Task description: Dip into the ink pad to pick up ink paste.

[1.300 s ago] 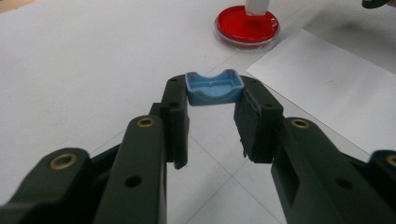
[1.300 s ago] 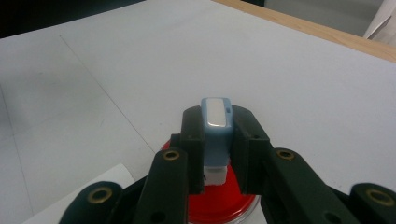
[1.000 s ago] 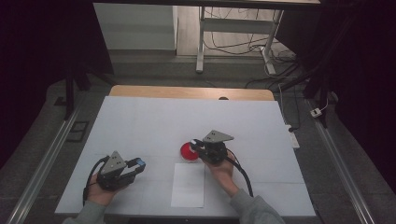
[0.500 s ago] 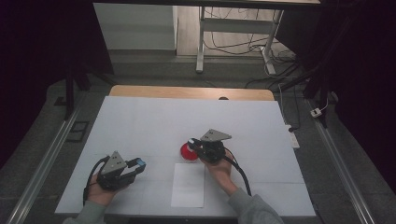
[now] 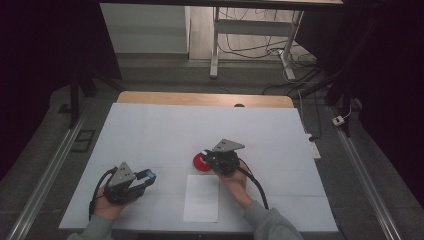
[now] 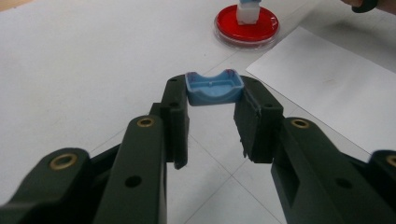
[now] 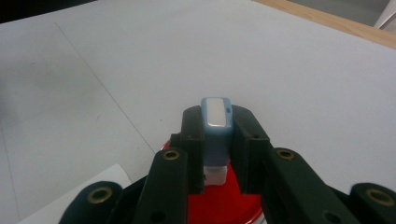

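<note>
A blue cap [image 6: 214, 88] sits clamped between the tips of my left gripper [image 6: 212, 100], which is shut on it just above the white table. From above, that left gripper [image 5: 148, 176] is at the front left with the blue cap [image 5: 149, 174] at its tip. My right gripper [image 7: 217, 126] is shut on a blue-and-white stamp [image 7: 216, 135], whose lower end stands on a round red ink pad [image 7: 219, 205]. In the high view the right gripper [image 5: 206, 156] is over the red pad [image 5: 200, 164]. The left gripper view shows the pad [image 6: 246, 25] with the stamp [image 6: 248, 11] on it.
A white sheet of paper [image 5: 201, 198] lies near the front edge, just in front of the red pad. The white table cover [image 5: 150, 130] has a wooden strip [image 5: 200, 99] along its far edge. Metal rails run down both sides of the table.
</note>
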Tool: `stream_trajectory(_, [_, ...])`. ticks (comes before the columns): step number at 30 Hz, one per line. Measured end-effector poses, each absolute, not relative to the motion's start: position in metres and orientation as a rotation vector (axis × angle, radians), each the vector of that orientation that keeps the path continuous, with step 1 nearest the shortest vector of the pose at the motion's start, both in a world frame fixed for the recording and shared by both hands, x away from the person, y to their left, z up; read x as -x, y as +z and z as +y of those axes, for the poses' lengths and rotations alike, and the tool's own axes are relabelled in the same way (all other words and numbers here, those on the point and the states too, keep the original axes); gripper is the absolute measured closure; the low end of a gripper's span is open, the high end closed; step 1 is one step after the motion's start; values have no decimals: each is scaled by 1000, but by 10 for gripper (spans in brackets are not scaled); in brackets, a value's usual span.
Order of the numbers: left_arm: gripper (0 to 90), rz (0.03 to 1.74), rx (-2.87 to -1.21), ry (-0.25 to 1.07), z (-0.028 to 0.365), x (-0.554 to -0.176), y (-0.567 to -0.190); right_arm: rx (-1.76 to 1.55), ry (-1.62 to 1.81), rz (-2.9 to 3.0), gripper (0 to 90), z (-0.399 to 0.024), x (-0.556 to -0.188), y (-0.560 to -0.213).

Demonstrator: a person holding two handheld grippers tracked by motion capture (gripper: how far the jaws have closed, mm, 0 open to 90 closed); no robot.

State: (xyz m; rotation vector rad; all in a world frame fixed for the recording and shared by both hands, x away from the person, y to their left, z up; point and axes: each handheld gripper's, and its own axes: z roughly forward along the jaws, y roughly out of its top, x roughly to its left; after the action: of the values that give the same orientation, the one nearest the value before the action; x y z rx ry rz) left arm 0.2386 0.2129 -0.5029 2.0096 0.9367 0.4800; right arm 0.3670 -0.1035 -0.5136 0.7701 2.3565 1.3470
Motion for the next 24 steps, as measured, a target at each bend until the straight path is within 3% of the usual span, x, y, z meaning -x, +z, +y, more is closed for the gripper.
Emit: stream_trajectory(24, [654, 936, -2009, 481, 212, -238, -503, -721, 1272, 2372, 760, -99, -364, -515])
